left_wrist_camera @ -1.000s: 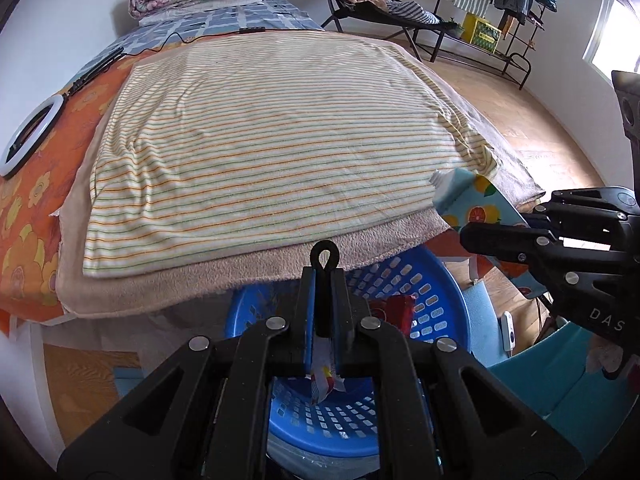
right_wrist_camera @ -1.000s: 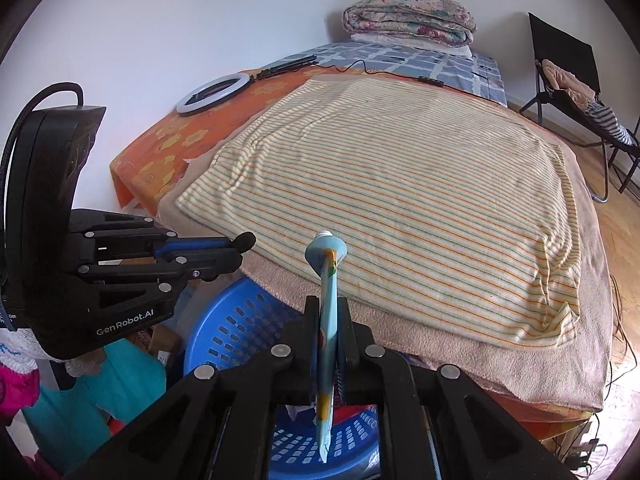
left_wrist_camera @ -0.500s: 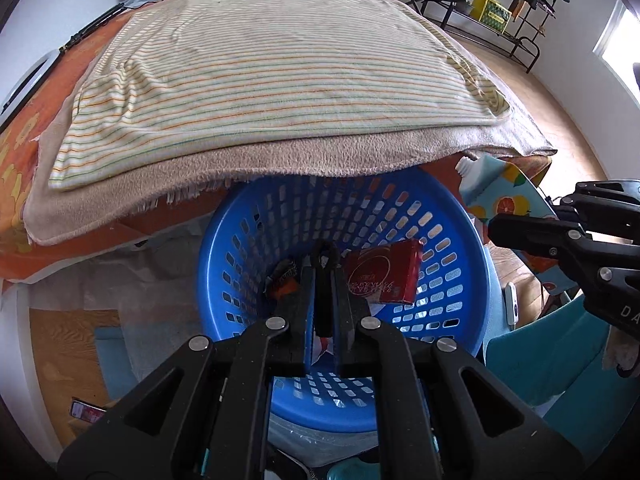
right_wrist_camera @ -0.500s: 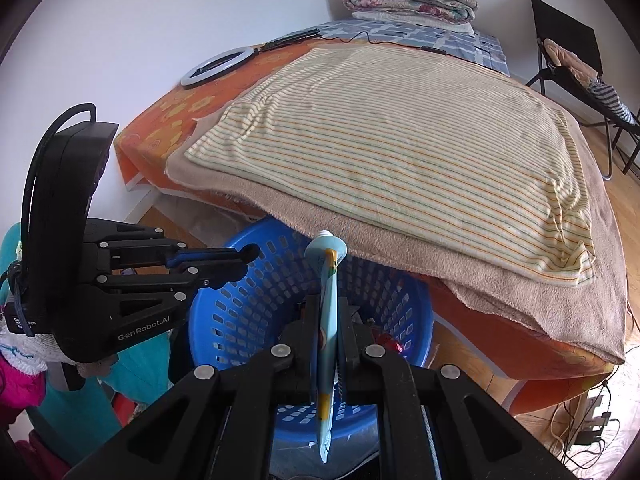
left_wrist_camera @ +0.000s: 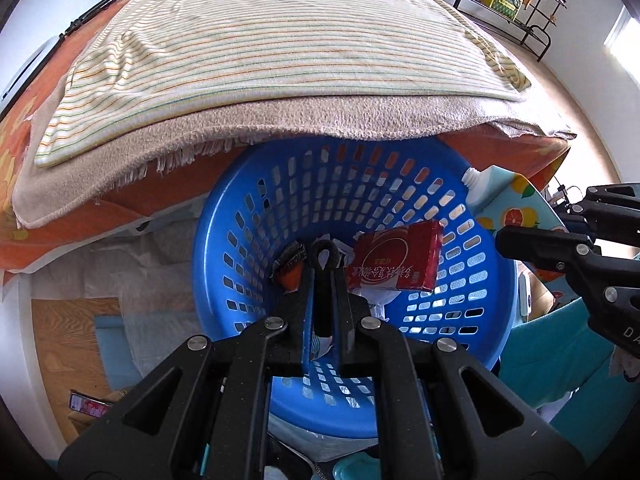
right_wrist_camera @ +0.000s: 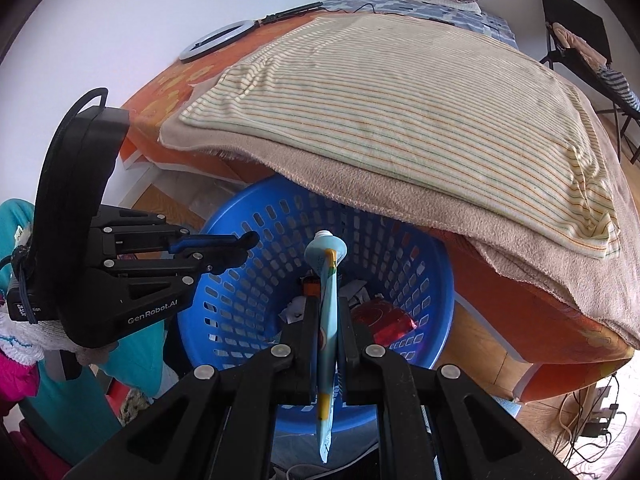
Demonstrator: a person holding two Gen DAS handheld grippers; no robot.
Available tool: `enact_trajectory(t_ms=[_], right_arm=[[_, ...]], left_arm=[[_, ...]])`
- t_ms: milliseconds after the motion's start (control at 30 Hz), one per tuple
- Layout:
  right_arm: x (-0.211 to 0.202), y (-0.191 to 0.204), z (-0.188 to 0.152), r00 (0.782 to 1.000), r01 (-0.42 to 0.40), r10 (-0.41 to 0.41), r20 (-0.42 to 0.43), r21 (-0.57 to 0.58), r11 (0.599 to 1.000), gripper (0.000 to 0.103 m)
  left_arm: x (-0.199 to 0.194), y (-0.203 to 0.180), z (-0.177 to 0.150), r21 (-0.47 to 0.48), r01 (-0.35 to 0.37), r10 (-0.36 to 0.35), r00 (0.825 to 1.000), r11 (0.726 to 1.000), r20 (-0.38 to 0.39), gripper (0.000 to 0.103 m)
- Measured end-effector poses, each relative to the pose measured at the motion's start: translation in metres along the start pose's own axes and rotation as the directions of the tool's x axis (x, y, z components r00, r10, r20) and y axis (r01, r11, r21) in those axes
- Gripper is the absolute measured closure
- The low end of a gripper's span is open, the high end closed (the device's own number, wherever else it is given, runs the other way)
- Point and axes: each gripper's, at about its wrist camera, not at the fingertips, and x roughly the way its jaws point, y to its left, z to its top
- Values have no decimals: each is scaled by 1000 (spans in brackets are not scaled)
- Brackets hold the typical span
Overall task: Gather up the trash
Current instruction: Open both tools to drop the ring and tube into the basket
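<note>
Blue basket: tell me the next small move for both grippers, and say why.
Probably open both jaws. The right gripper is shut on a flattened pouch, the left gripper on a small wrapper, and both hang over the mouth of the blue basket, where a red box already lies, so the pieces should fall in.
</note>
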Motion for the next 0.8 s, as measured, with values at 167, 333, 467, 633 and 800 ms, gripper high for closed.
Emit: enact_trajectory(t_ms=[167,333,467,633,800], right_arm=[[7,0,-1,1000,1,-1,-12,1,1000,98],[11,-4,-2,1000,0,0,-19,16,1000,96],[11,-6,-3,1000,8,-8,-18,19,1000,87],[10,-7,-3,1000,26,-26,-11,17,1000,77],[10,-8,-3,999,53,-53,-9,15,998,63]], left_arm=[[1,1,1,-8,-1,1,1000,1000,-1,98],[3,1,2,-10,-10,10,1000,1000,-2,98],[4,2,2,-10,-18,18,1000,1000,-2,79],[2,4,2,-13,-37,37,999,999,7,69],[-2,10,1,-27,-54,54,998,998,19,55]])
